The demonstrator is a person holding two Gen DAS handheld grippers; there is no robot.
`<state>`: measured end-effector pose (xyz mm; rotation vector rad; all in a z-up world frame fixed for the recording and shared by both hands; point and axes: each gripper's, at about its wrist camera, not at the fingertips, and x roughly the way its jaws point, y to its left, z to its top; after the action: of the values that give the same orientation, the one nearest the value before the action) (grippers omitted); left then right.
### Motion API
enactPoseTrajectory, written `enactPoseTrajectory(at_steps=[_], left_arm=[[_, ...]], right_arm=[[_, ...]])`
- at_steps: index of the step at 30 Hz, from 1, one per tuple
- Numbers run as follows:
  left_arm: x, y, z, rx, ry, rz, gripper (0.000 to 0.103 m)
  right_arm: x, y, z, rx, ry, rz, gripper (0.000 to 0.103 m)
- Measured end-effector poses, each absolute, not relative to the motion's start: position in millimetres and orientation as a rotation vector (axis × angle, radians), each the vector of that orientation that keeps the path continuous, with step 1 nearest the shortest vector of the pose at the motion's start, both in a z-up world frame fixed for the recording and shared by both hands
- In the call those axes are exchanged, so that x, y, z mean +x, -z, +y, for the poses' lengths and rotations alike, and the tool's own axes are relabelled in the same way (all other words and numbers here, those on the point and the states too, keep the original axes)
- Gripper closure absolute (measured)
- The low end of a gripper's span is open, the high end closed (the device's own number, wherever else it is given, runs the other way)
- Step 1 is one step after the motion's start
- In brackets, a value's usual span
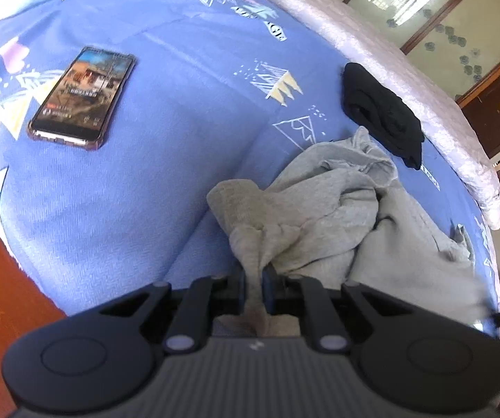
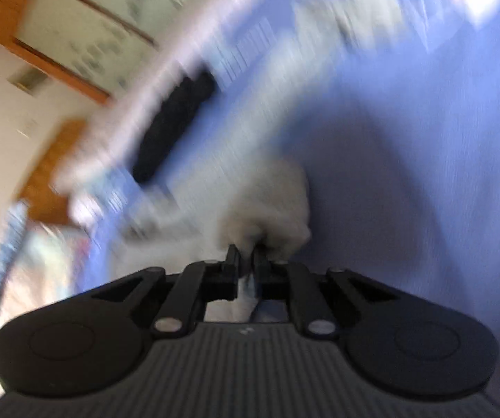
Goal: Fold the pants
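Grey pants [image 1: 323, 209] lie crumpled on the blue patterned bedsheet [image 1: 145, 188], right of centre in the left wrist view. My left gripper [image 1: 254, 278] is shut on a bunched edge of the grey pants, held just above the sheet. In the right wrist view, which is heavily motion-blurred, my right gripper [image 2: 246, 261] is shut on another bunch of the grey pants [image 2: 278, 202] above the sheet [image 2: 406, 139].
A smartphone [image 1: 83, 97] with its screen lit lies on the sheet at the left. A folded black garment [image 1: 382, 111] lies near the bed's far edge, also a dark blur in the right wrist view [image 2: 173, 122]. A pale quilt [image 1: 389, 66] runs along that edge. Wooden cabinets [image 1: 493, 104] stand beyond.
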<state>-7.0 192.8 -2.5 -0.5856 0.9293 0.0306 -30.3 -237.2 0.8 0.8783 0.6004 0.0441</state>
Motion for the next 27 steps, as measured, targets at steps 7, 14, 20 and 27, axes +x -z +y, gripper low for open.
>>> enactPoseTrajectory(at_steps=[7, 14, 20, 27], left_arm=[[-1.4, 8.4, 170.9, -0.537, -0.012, 0.965, 0.094], [-5.8, 9.9, 150.2, -0.443, -0.002, 0.988, 0.093], [-11.0, 3.6, 162.4, -0.459, -0.034, 0.985, 0.085], [-7.4, 9.8, 157.7, -0.468, -0.026, 1.017, 0.068]], right_arm=[[-120.3, -91.6, -352.3, 0.581, 0.252, 0.236, 0.094], [-144.3, -28.5, -413.4, 0.504, 0.671, 0.375, 0.098], [-154.7, 3.7, -428.5, 0.705, 0.685, 0.416, 0.095], [-180.6, 13.3, -433.9, 0.864, 0.768, 0.352, 0.089]])
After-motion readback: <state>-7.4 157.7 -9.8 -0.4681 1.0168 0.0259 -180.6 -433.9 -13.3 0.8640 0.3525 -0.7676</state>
